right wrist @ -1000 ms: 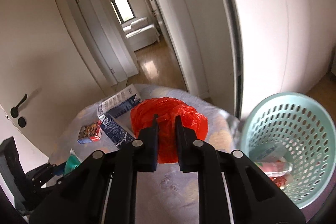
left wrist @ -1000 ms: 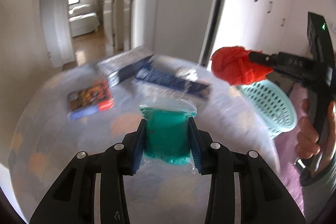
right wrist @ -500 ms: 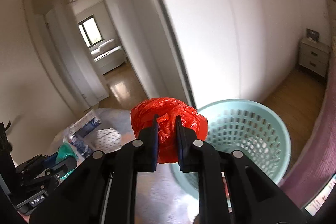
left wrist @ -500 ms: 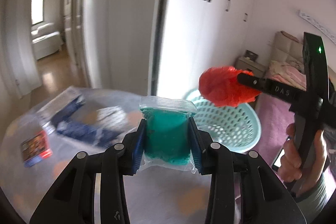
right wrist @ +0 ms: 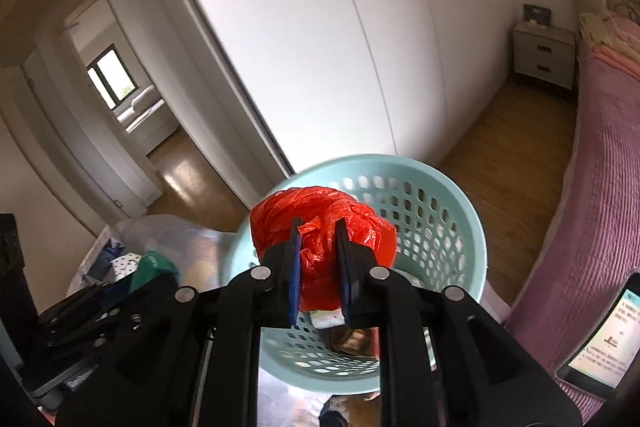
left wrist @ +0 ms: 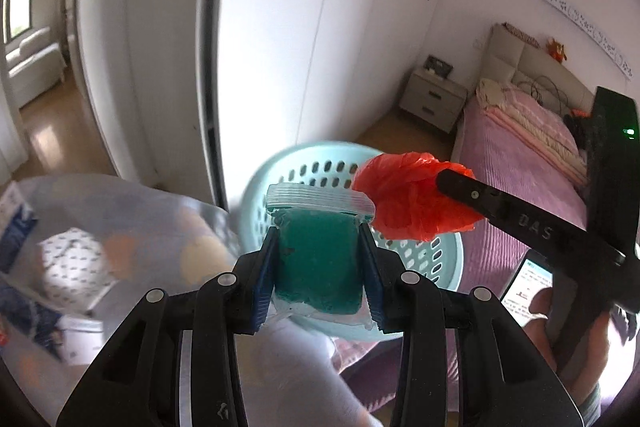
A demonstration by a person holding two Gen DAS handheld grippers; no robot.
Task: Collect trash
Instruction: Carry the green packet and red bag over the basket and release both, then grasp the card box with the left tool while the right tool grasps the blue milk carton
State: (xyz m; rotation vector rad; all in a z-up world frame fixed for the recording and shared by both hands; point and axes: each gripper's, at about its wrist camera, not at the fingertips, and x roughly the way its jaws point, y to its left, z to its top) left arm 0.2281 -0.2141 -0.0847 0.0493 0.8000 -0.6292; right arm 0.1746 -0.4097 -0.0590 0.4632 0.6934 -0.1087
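Note:
My left gripper point(left wrist: 318, 267) is shut on a clear zip bag with green contents point(left wrist: 318, 259) and holds it in the air in front of a pale turquoise perforated basket point(left wrist: 304, 167). My right gripper point(right wrist: 318, 267) is shut on a crumpled red plastic bag point(right wrist: 320, 215) and holds it over the basket's point(right wrist: 452, 195) opening. In the left wrist view the red bag point(left wrist: 408, 195) and the right gripper's arm sit just right of the zip bag. Some trash lies at the basket's bottom point(right wrist: 328, 319).
A round table with a clear cover point(left wrist: 132, 227) is at left, with blue-and-white boxes point(left wrist: 16, 223) on it. A pink bed point(right wrist: 600, 155) is at right, a phone point(right wrist: 604, 339) on its edge. White wardrobe doors and a nightstand point(right wrist: 544, 47) stand behind.
Both grippers swung right, away from the table, with their loads. The red bag is now over the basket and the green zip bag is close in front of it.

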